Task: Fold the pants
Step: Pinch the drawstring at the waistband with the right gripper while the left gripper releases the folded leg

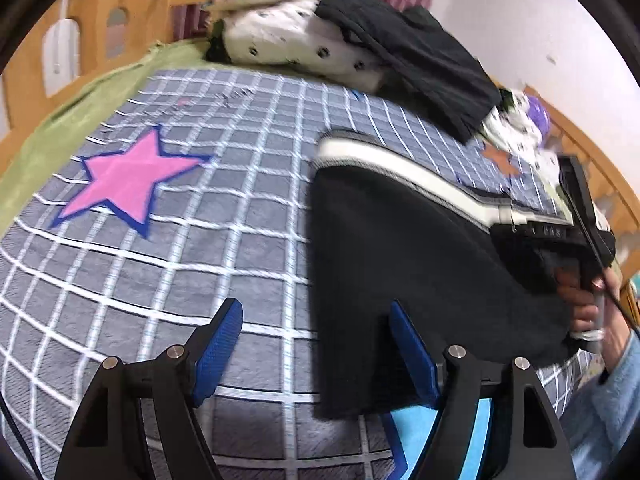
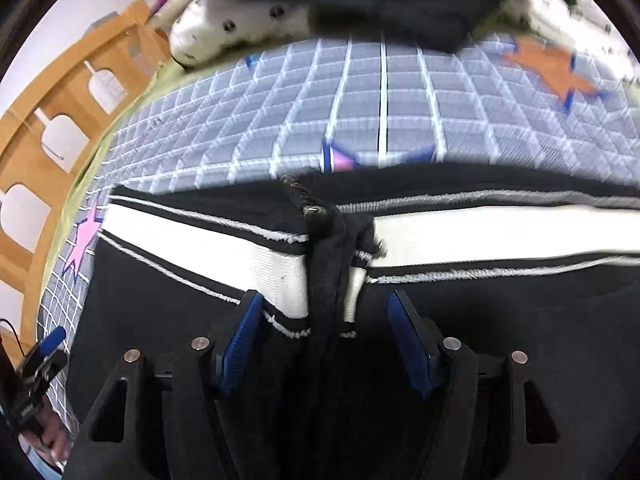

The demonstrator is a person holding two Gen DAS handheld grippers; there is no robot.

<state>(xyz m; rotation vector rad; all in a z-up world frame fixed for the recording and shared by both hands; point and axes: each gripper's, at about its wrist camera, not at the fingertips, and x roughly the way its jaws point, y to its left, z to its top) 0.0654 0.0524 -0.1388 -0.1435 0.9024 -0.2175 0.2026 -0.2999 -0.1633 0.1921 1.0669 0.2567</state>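
Observation:
Black pants (image 1: pixel 400 260) with a white waistband stripe (image 2: pixel 208 248) lie spread on the checked grey bed cover (image 1: pixel 200 260). My left gripper (image 1: pixel 316 344) hovers open over the pants' left edge; one blue pad is above the cover and the other above the black cloth. My right gripper (image 2: pixel 324 332) is open low over the waistband, and a raised black fold of cloth (image 2: pixel 328 264) runs between its pads without touching them. In the left wrist view a person's hand (image 1: pixel 584 300) holds the right tool at the pants' far right side.
A black garment (image 1: pixel 420 60) lies on white dotted bedding (image 1: pixel 288 36) at the back of the bed. A wooden bed rail (image 2: pixel 48 152) runs along one side. A pink star (image 1: pixel 128 176) and an orange star (image 2: pixel 548 68) are printed on the cover.

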